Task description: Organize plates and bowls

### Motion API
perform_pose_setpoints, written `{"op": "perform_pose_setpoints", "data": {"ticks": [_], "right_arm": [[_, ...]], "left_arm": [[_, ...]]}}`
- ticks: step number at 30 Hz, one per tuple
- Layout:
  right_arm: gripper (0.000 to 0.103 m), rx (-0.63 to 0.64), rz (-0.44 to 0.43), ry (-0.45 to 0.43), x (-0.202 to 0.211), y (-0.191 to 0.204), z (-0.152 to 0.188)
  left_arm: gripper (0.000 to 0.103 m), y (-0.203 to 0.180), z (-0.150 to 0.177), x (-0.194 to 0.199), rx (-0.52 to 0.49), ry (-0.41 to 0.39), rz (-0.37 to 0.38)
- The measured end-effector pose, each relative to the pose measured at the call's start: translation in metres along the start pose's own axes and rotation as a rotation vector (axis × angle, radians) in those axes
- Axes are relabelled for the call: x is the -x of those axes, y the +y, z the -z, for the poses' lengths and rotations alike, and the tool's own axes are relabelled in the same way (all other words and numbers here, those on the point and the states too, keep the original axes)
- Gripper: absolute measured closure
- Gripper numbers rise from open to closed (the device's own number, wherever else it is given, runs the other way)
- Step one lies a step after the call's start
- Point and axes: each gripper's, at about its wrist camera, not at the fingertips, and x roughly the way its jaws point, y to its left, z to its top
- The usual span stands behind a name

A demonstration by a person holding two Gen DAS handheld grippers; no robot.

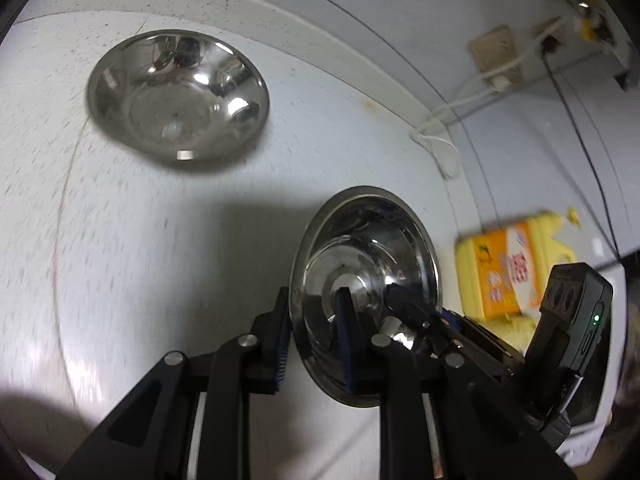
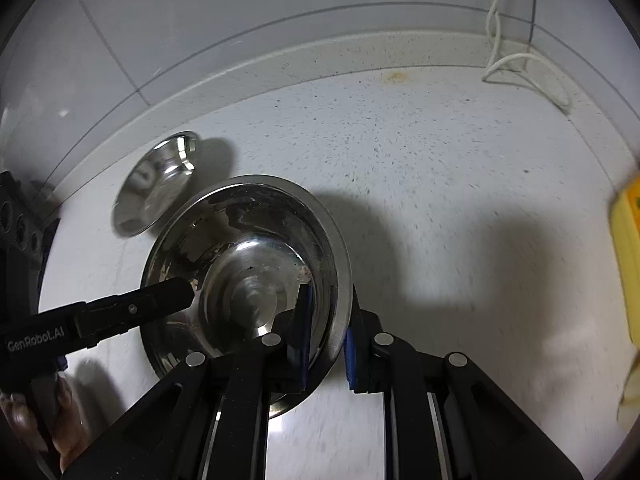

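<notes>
A steel bowl (image 1: 368, 264) is held between both grippers above the white speckled counter (image 1: 160, 240). My left gripper (image 1: 312, 336) straddles its left rim, one finger outside, one inside, and looks shut on it. My right gripper (image 2: 326, 336) straddles the same bowl (image 2: 248, 264) at its right rim, with a small gap beside the outer pad. The left gripper's finger (image 2: 132, 312) shows at the bowl's left rim in the right wrist view. A second steel bowl (image 1: 178, 96) sits on the counter farther back; it also shows in the right wrist view (image 2: 154, 184).
A yellow dish-soap bottle (image 1: 516, 264) lies at the right on the counter. White cables (image 1: 440, 136) hang at the back wall by sockets (image 1: 496, 56). The tiled wall (image 2: 280, 0) borders the counter's back edge.
</notes>
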Motion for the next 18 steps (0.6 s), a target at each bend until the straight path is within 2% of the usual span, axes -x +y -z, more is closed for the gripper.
{"op": "perform_pose_setpoints", "data": {"ticks": [5,9,14,18], "right_arm": [[0.090,0.004,-0.003,-0.016,0.045,0.016,0.032],[0.090,0.022,-0.017,-0.034,0.083,0.045,0.062],[0.090,0.068,-0.068,-0.059,0.113,0.104,0.088],[0.090,0.103,-0.137,-0.043,0.113,0.156,0.104]], "left_arm": [[0.084,0.005,0.040,0.043,0.000,0.011,0.059],[0.084,0.016,0.069,0.089,0.002,-0.019,0.074],[0.084,0.047,0.101,0.163,0.014,-0.073,0.055],[0.084,0.088,0.122,0.212,0.028,-0.099,-0.006]]}}
